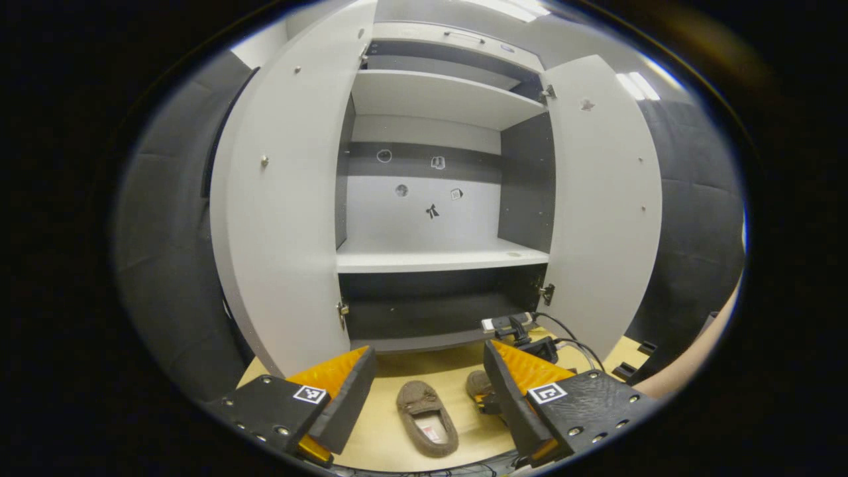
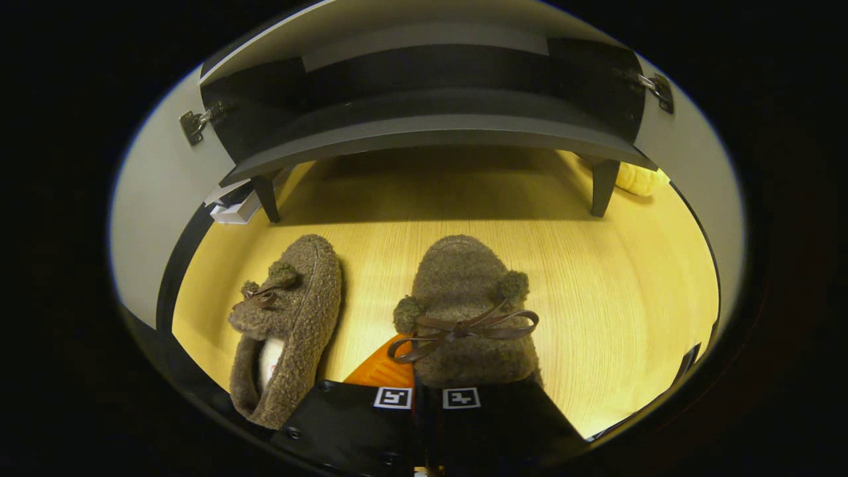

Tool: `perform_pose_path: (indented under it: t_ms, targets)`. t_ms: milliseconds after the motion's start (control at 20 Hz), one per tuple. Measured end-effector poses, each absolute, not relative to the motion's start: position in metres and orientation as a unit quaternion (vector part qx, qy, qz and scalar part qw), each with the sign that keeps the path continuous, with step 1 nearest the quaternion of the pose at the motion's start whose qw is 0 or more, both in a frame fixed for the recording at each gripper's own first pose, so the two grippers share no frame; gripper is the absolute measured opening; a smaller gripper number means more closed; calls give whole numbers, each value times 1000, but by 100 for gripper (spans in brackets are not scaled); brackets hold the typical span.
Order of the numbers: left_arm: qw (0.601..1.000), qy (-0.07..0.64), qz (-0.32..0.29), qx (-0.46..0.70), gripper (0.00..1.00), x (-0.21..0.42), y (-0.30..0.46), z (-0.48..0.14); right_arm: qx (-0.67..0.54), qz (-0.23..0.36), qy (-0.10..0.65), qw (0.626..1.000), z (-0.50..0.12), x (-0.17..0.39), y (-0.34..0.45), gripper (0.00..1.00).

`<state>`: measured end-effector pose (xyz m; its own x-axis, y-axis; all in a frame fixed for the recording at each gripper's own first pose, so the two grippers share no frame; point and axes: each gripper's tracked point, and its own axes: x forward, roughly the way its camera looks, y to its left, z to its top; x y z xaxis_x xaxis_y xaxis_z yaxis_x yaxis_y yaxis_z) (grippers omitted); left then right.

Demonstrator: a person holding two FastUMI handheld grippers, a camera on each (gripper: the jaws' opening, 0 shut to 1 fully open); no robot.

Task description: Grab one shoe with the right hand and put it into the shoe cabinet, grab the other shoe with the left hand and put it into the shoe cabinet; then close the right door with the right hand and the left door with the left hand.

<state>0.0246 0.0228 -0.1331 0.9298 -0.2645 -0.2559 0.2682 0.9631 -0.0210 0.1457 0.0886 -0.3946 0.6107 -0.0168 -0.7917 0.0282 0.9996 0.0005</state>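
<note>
Gripping the right slipper (image 2: pixel 474 311) in my right tongs (image 2: pixel 424 391), pinched at its heel for lifting.
Left tongs (image 1: pixel 427 391) spread above the other slipper (image 1: pixel 427 417), shoe cabinet (image 1: pixel 437 258) doors open.

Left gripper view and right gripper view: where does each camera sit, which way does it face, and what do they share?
Left gripper view: held high, facing the open shoe cabinet; its own open tongs at the bottom, a forearm at right.
Right gripper view: low over the wooden floor, facing under the cabinet; its own tongs shut on the right slipper.
Shared: the left slipper, cabinet, floor.
</note>
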Motion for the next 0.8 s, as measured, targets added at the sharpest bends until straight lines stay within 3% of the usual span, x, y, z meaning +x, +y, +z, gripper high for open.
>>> perform_pose_path:
  t_ms: [100,150,250,500,550,700,750,800]
  targets:
    - [982,125,-141,12,89,27,22,-132,17,-16,435,900,-379,133,85,3]
    - [982,123,-144,13,89,26,21,-133,20,-16,432,902,-371,125,84,3]
    - [981,124,-150,13,98,27,20,-137,17,-11,424,906,-353,107,83,3]
    - [978,126,-164,15,93,37,17,-144,26,0,396,918,-302,75,85,3]
    - [978,124,-168,21,98,39,16,-143,34,1,390,920,-291,72,86,3]
    - [977,108,-176,47,98,47,12,-137,51,1,364,930,-252,71,91,3]
    - [977,106,-180,44,93,48,10,-133,54,0,353,934,-236,73,91,3]
    - [976,107,-187,37,98,47,6,-131,58,-9,334,941,-216,79,89,3]
